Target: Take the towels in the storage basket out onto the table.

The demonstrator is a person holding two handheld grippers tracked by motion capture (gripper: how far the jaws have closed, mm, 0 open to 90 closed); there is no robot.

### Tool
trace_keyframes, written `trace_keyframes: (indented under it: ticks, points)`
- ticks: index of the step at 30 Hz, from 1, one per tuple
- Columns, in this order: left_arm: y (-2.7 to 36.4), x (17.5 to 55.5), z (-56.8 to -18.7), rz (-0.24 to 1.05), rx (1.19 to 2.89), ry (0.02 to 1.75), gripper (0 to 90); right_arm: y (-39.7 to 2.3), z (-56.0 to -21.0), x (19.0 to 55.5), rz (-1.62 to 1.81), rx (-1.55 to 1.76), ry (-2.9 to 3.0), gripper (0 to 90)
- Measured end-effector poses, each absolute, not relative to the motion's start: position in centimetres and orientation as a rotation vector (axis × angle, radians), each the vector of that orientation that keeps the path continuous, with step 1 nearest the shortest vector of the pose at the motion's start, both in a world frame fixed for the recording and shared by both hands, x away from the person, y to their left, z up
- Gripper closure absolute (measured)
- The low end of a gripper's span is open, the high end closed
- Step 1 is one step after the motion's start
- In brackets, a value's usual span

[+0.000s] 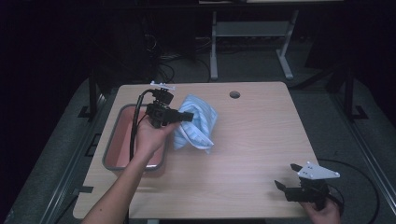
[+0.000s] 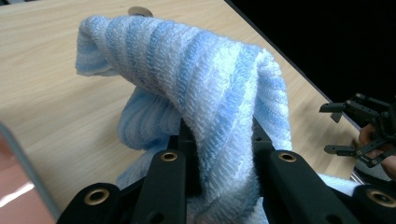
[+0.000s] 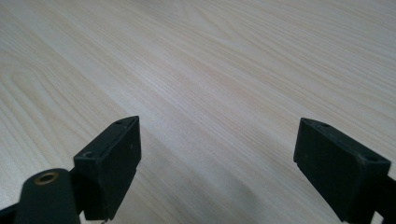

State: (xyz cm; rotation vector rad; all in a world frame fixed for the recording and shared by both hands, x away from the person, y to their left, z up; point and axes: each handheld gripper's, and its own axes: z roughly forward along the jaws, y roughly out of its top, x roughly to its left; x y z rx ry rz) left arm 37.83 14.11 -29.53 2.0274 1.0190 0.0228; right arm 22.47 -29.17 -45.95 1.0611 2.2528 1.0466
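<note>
Over the left half of the pale wood-grain surface [image 1: 252,140], the left tongs [image 1: 187,116] are clamped on a fold of the blue-and-white striped terry cloth [image 1: 196,122], carrying it just beside the grey-rimmed rectangular tray with a pink floor [image 1: 111,142]. The left gripper view confirms the grip: the cloth [image 2: 205,88] is pinched between the two black jaws and drapes over them in a bunched arch, its free end hanging toward the surface [image 2: 56,102]. Holding it by one fold and raised would, in my judgement, let the loose fabric fall open under its own weight and keep it clear of the tray rim, which suits either spreading it or moving it across. Whether its lowest corner touches the surface cannot be determined from the high view. At the near right corner, the right tongs [image 1: 287,176] sit low with jaws well apart and nothing between them; the right gripper view looks past the parted jaws at bare wood [image 3: 210,70]. That posture reads as standby, placed well apart from the cloth so as not to obstruct the left hand's work.
</note>
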Motion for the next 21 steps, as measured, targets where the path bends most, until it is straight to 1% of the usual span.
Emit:
trace_keyframes:
  ticks: [21]
  points:
    - [9.1,38.6,-31.8,-0.003,2.103,0.981,74.5,-29.4,-45.7,22.4,1.062,1.065,2.240,14.4]
